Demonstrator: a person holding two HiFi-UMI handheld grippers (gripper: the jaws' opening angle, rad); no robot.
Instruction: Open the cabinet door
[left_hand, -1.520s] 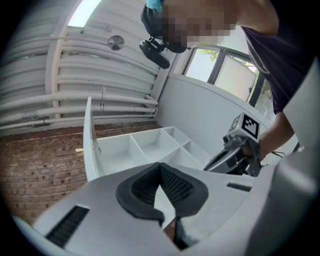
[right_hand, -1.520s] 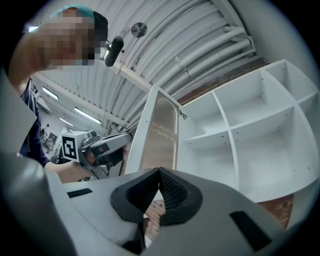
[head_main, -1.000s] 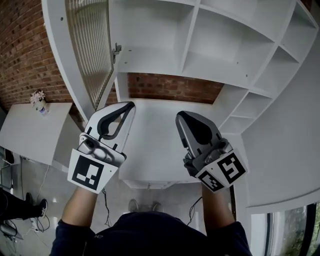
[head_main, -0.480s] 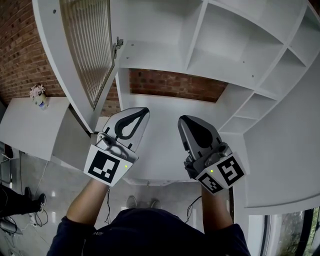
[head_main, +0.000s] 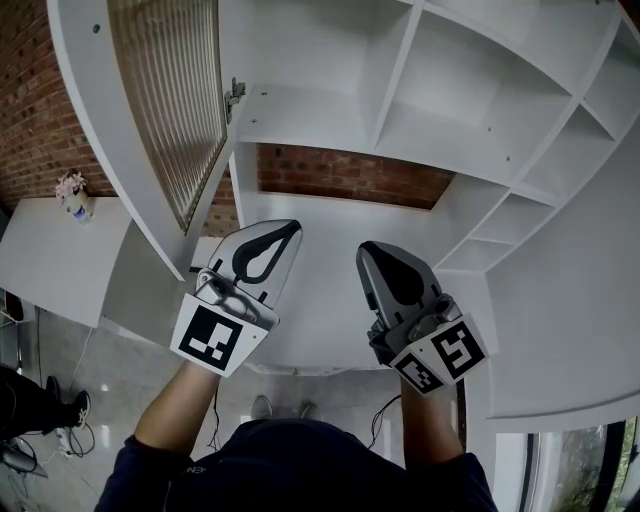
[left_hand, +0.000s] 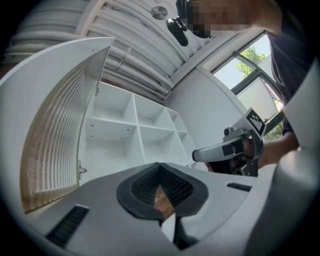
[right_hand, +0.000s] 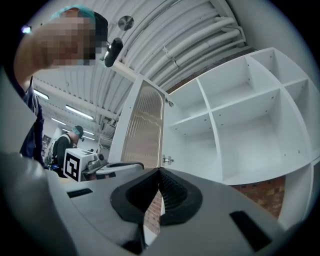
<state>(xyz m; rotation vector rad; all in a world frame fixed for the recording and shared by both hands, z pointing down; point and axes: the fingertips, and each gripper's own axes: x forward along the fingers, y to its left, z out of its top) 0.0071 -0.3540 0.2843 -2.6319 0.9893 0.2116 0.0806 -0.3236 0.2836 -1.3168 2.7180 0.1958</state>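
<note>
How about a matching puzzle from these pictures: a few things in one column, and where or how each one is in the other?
Things:
1. cabinet door
2. left gripper
3. brick wall
4. flower vase

Place or state:
A. on the white side table at far left
B. swung open, with a ribbed pane
C. jaws shut, holding nothing
D. seen through the gap under the shelves

Pairs: 1-B, 2-C, 3-D, 4-A

Left tongs (head_main: 290, 230), right tongs (head_main: 364, 250) side by side, jaws together, pointing forward, forearms outstretched
</note>
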